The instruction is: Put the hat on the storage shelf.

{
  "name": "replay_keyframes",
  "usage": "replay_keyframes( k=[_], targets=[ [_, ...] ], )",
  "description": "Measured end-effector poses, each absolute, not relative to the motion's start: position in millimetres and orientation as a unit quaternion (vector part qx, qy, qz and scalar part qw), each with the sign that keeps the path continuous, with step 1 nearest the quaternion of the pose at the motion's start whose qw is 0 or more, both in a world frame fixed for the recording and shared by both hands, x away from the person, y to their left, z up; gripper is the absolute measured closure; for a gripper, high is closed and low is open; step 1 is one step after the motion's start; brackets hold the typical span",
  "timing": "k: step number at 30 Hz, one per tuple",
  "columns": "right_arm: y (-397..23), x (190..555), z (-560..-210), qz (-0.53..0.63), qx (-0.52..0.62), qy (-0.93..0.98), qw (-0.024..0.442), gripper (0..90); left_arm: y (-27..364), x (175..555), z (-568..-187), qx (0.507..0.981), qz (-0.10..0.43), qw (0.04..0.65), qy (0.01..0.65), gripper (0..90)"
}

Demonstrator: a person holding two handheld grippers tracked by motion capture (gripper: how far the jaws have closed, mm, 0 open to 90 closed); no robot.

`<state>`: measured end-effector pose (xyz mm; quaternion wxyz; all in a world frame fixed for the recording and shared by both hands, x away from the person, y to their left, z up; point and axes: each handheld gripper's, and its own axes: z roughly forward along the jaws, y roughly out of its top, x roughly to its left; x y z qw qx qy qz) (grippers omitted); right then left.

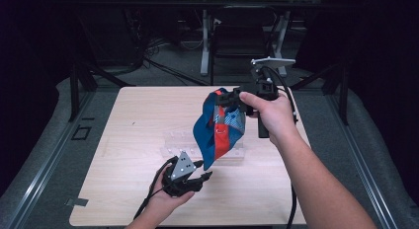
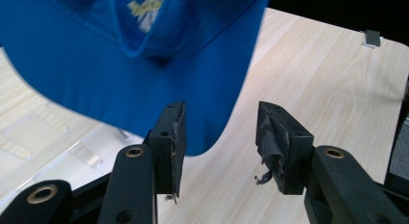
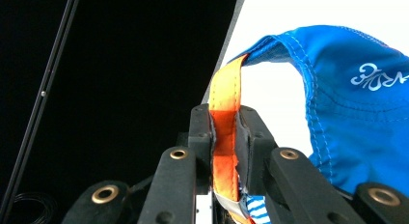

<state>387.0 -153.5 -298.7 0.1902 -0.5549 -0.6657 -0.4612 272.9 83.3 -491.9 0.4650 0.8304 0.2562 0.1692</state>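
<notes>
Now: pale wood table [image 1: 128, 155], dark room — right claw [image 3: 224, 137] pinches cap [image 1: 217, 133] strap, left claw [image 2: 219, 147] apart.

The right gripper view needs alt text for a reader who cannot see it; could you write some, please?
The right gripper clamps the orange strap of a blue cap between its two black jaws. The cap hangs to the right against a pale background, with darkness at the left.

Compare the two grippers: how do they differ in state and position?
The right gripper is shut on the orange strap of the blue cap; the left gripper is open, nothing between its fingers. In the high view, the right gripper holds the cap up over the table, while the left sits lower, just under the cap's brim. Both are black, hand-held and cabled.
</notes>
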Motion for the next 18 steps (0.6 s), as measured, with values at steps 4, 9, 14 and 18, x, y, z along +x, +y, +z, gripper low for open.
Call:
replay_keyframes(
  k=[4,9,14,18],
  targets=[
    [-153,387,-298,-0.462,-0.555,-0.665,0.191,78.1,81,275,-493,0.831,0.184,0.456,0.259,60.7],
    [-153,386,-298,-0.461,-0.553,-0.667,0.192,78.1,86,277,-493,0.828,0.196,0.451,0.269,81.2],
    [-155,385,-297,-0.464,-0.554,-0.664,0.191,78.1,95,281,-492,0.824,0.207,0.451,0.272,87.8],
    [-154,385,-298,-0.465,-0.553,-0.664,0.192,78.1,97,284,-493,0.820,0.228,0.448,0.273,88.4]
  ],
)
